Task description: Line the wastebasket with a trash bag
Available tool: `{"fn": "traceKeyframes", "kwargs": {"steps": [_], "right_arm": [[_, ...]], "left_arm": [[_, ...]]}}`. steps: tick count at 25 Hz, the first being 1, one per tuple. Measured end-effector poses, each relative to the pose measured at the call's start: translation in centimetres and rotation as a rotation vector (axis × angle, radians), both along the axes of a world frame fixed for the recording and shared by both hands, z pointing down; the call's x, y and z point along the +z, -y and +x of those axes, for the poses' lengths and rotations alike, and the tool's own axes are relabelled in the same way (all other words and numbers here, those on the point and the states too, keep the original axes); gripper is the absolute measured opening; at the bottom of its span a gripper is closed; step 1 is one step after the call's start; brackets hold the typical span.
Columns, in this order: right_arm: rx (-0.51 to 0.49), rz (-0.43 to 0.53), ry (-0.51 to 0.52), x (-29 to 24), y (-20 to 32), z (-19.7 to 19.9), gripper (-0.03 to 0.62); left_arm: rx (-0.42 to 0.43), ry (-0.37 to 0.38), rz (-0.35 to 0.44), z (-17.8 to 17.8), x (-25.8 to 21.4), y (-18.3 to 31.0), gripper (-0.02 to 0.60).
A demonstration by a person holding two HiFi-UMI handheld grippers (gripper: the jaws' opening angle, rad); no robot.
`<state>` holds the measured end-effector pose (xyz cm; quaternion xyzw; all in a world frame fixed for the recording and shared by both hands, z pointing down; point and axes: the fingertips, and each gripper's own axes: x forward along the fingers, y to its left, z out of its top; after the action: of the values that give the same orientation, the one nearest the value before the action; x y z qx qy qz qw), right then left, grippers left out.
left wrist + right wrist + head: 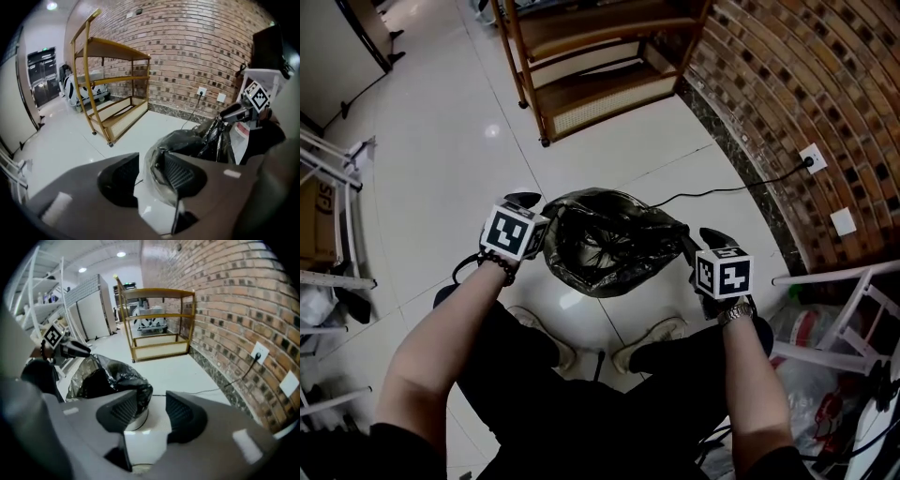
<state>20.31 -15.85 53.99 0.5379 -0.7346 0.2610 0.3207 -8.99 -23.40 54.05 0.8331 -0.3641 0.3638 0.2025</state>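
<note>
Flanking the wastebasket on the floor, left gripper and right gripper hold their jaws apart, clamping nothing; the trash bag already drapes its rim, so they seem poised to tidy the overhang.

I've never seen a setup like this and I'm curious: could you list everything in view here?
trash bag: one, black, draped over the wastebasket
wastebasket: one, white, on the floor under the bag
shelf rack: one, wooden, beside the brick wall
wall plates: two, white, on the brick wall
cable: one, black, plugged into one plate
shoes: two, pale, below the wastebasket
left tongs: one, dark, open at the bag's rim
right tongs: one, dark, open at the opposite rim
</note>
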Motion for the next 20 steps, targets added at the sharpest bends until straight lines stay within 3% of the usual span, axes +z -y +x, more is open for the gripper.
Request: {"fn": "traceKeyframes", "kwargs": {"steps": [5,8,12,14,16,20], "right_arm": [[-0.221,0.078,-0.213,-1.4,0.0,-2.5,0.195],[-0.402,0.113,-0.360,-1.2,0.4,-4.7,0.195],[-0.579,0.096,-0.524,1.2,0.8,-6.7,0.171],[-0.570,0.119,-0.546,1.3,1.7,-6.6,0.066],[-0.503,0.151,-0.512,0.4,3.3,-6.3,0.003],[-0.356,0.183,-0.402,-0.9,5.5,-5.6,0.003]], "left_arm": [[0.212,0.103,0.082,3.4,-0.2,-0.7,0.175],[0.353,0.211,0.108,5.0,1.5,-1.2,0.176],[0.412,0.292,0.116,5.7,3.2,-0.9,0.170],[0.385,0.291,0.126,5.5,3.3,0.1,0.077],[0.337,0.256,0.138,5.3,2.6,1.4,0.015],[0.251,0.167,0.117,5.1,1.3,2.8,0.014]]}}
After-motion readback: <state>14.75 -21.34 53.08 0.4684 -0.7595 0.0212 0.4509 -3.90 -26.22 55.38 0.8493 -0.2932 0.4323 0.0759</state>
